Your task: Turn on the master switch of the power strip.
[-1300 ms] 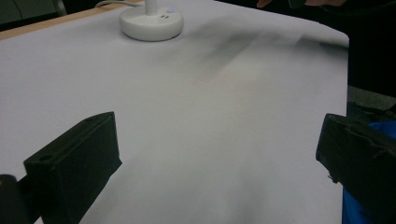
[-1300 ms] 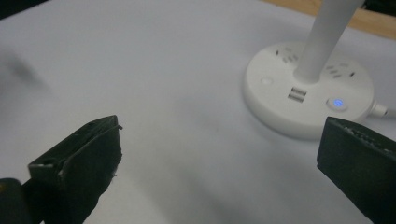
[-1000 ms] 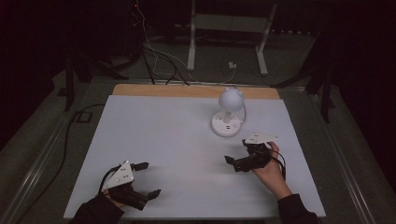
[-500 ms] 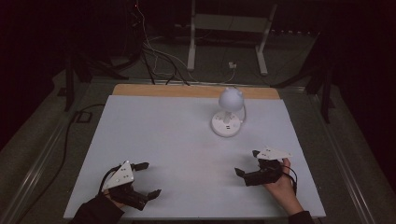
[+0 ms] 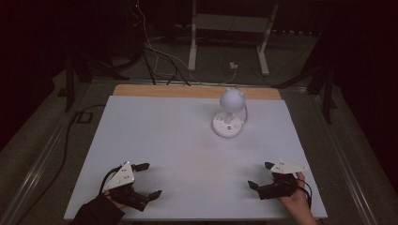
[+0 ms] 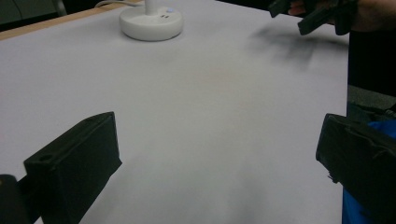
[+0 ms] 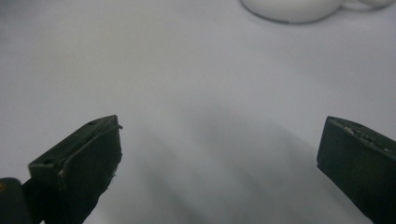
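Note:
A small white desk lamp point(image 5: 229, 115) with a round base and ball-shaped head stands on the white table point(image 5: 178, 140), right of centre towards the back. Its base point(image 6: 150, 22) appears at the top of the left gripper view and at the top edge of the right gripper view point(image 7: 289, 9). My left gripper point(image 5: 146, 180) rests open near the front left corner, nothing between its jaws. Low over the front right of the table, my right gripper point(image 5: 261, 175) is open and empty too. The right gripper point(image 6: 299, 14) is also seen far off in the left gripper view.
A wooden strip point(image 5: 197, 91) runs along the table's far edge. Beyond it on the dark floor are cables point(image 5: 155, 56) and a white metal stand point(image 5: 230, 28). A black cable point(image 5: 70, 136) runs down the left side of the table.
My right gripper has drawn back from beside the lamp towards the front right edge of the table. The left gripper has stayed where it was.

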`<state>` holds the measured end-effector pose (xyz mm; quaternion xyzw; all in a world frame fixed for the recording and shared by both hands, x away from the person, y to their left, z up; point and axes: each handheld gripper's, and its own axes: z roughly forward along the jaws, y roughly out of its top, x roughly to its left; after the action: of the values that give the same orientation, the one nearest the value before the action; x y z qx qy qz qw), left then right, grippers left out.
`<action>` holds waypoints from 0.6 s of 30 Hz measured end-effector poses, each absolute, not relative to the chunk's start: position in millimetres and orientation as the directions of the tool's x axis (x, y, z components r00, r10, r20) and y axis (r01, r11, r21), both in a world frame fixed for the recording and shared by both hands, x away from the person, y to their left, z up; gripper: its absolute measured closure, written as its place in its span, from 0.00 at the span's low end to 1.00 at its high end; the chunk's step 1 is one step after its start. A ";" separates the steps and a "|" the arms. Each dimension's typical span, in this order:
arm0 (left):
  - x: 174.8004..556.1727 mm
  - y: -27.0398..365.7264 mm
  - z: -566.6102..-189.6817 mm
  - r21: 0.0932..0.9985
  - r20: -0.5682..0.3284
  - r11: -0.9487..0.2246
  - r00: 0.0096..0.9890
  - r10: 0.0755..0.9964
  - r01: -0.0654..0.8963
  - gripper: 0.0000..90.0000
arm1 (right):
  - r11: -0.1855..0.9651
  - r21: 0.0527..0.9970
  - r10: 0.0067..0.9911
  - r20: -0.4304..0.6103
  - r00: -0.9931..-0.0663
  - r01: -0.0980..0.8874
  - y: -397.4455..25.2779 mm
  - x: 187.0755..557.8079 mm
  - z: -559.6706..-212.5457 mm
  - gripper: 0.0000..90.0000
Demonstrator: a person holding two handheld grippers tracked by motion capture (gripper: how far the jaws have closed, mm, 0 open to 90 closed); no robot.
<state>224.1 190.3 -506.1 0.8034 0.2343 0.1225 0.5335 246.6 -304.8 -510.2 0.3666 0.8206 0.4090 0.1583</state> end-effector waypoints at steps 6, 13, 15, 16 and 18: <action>224.2 190.3 -506.1 0.915 -0.054 -0.321 0.860 0.507 0.246 0.00 | 0.380 0.792 0.752 0.036 -0.658 0.478 -322.4 236.9 -513.8 0.00; 223.9 189.9 -506.1 0.914 -0.052 -0.324 0.862 0.505 0.245 0.00 | 0.378 0.789 0.779 0.011 -0.627 0.484 -335.5 227.8 -518.6 0.00; 224.2 189.8 -506.3 0.914 -0.053 -0.322 0.862 0.505 0.245 0.00 | 0.383 0.794 0.774 0.002 -0.633 0.471 -335.5 228.5 -519.7 0.00; 224.3 189.8 -506.4 0.914 -0.053 -0.323 0.862 0.505 0.245 0.00 | 0.386 0.795 0.771 0.002 -0.637 0.469 -334.7 229.3 -520.2 0.00; 224.3 189.7 -506.6 0.914 -0.055 -0.321 0.861 0.505 0.246 0.00 | 0.388 0.797 0.763 0.004 -0.647 0.463 -332.5 230.5 -521.1 0.00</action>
<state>224.3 189.7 -506.6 0.8037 0.2337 0.1210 0.5336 230.5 -332.5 -521.1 0.3772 0.8123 0.4043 0.1854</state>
